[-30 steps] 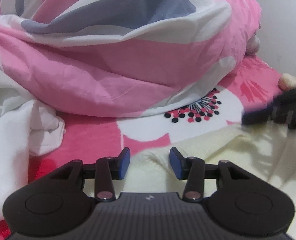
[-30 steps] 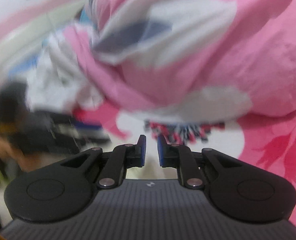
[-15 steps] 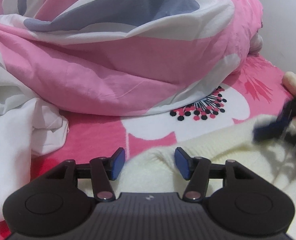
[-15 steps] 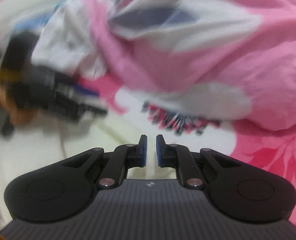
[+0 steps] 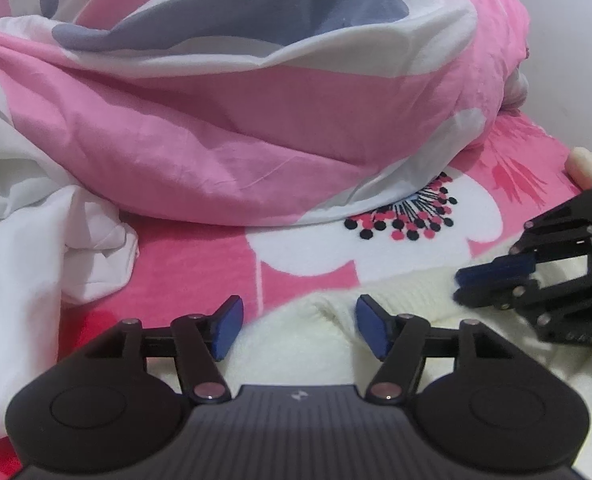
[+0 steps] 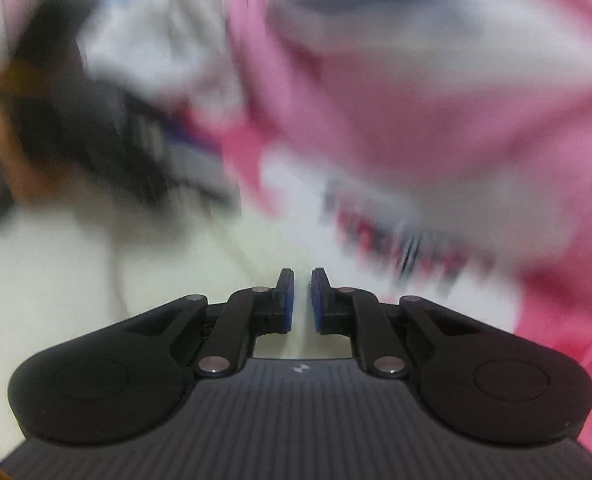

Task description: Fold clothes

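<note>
Cream knit garment (image 5: pixel 296 344) lies on the bed, spread over the pink flowered sheet (image 5: pixel 200 264), its near fold bulging up between the jaws of our left gripper (image 5: pixel 296 330). Those jaws have just been opening & now stand apart, pads not pressing the knit, so nothing is held on that side. Our right gripper (image 6: pixel 303 300) sits over the garment's right part w/ jaws nearly together; right wrist view is too blurred to tell if any cloth is pinched, but we see none between the pads.

Risks as we judge them: w/ the left let go, the fold may slump or spring open. Right jaws closed like that can only push or drag the knit, bunching it. Loose white cloth (image 5: pixel 36 248) at left & the big pink quilt (image 5: pixel 256 128) behind lie near enough to get snagged into the next grab.
</note>
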Demonstrator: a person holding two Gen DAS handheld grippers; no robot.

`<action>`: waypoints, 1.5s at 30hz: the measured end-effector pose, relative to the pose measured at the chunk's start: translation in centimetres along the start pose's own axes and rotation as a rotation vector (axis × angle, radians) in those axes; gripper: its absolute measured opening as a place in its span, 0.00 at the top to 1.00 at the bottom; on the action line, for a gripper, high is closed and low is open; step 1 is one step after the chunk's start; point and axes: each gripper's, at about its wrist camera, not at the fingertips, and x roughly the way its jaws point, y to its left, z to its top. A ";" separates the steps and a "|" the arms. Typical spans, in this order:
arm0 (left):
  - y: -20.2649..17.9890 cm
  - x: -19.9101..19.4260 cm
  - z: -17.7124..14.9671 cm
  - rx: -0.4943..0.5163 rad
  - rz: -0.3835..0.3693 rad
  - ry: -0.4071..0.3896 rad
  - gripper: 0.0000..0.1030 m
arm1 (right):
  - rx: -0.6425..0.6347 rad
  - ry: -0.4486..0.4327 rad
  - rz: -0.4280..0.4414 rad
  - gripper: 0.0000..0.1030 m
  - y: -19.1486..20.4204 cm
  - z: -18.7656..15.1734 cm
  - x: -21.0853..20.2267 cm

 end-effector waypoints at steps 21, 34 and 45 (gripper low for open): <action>0.9 -16.4 1.8 -0.150 0.001 -0.145 0.33 | 0.444 -0.314 -0.119 0.82 4.4 -4.0 -22.0; -1.5 -34.8 -14.6 -0.002 -0.007 -0.041 0.11 | 0.802 -0.365 -0.313 0.20 17.9 -21.5 -33.4; -2.1 -30.8 -32.1 -0.252 -0.066 0.223 0.06 | 0.866 -0.380 -0.346 0.01 24.0 -24.8 -34.9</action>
